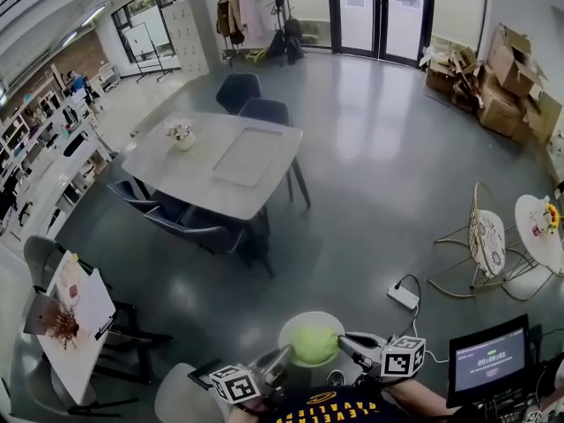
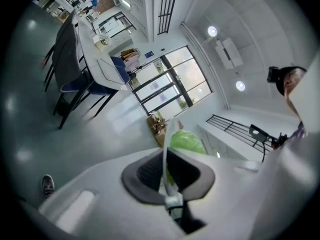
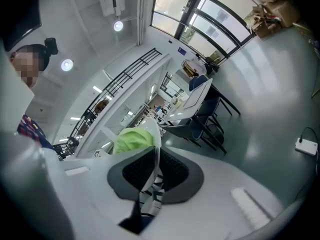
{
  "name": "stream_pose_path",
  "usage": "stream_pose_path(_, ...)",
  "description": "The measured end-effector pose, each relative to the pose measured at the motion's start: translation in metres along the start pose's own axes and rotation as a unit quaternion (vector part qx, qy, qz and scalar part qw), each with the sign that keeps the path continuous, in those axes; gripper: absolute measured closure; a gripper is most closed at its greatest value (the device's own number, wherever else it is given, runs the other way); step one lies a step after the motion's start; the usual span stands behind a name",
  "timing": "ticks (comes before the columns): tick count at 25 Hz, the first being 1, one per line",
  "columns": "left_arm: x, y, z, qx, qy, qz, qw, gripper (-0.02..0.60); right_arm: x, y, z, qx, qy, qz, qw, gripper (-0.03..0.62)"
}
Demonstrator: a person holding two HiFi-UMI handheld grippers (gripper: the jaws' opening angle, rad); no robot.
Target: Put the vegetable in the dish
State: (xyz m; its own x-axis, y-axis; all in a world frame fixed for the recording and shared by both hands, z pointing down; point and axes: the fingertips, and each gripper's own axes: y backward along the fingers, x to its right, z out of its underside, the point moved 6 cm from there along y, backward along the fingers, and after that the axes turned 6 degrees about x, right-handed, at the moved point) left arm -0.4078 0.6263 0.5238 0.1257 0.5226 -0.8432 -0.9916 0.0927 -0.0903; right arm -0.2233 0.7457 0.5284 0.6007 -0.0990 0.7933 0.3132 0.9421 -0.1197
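A pale white dish (image 1: 300, 324) is held up in the air close to the person's chest, with a light green leafy vegetable (image 1: 315, 343) lying in it. My left gripper (image 1: 284, 356) is shut on the dish's left rim and my right gripper (image 1: 346, 342) is shut on its right rim. In the left gripper view the dish rim (image 2: 164, 156) runs edge-on between the jaws of the left gripper (image 2: 168, 173), and the vegetable (image 2: 186, 142) bulges behind it. In the right gripper view the rim (image 3: 154, 143) sits between the jaws of the right gripper (image 3: 156, 173), with the vegetable (image 3: 132, 140) to its left.
Far below, a grey table (image 1: 220, 161) with dark chairs stands on the shiny floor. A white power strip (image 1: 403, 296) lies near the dish. A screen (image 1: 487, 360) is at the lower right, a small cluttered table (image 1: 77, 317) at the left, and cardboard boxes (image 1: 508, 86) at the far right.
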Motion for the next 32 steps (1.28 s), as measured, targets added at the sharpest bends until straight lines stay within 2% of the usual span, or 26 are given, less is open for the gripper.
stream_pose_path(10,-0.054,-0.026,-0.105,-0.022,-0.001,0.038,0.9991,0.568,0.002,-0.096,-0.048,0.026,0.018,0.027,0.999,0.56)
stream_pose_path(20,-0.105,-0.039,-0.161,-0.03,0.021,0.056,0.9978,0.568,0.012,-0.162,-0.068,0.023,0.019,0.054,0.998,0.562)
stream_pose_path(26,-0.121,-0.049,-0.181,-0.029,0.032,0.048,0.9979,0.568,0.022,-0.185,-0.08,0.021,0.005,0.059,0.998,0.562)
stream_pose_path(32,-0.139,-0.083,-0.213,-0.013,0.03,0.022,0.9992,0.568,0.057,-0.222,-0.119,0.008,-0.004,0.035,0.999,0.562)
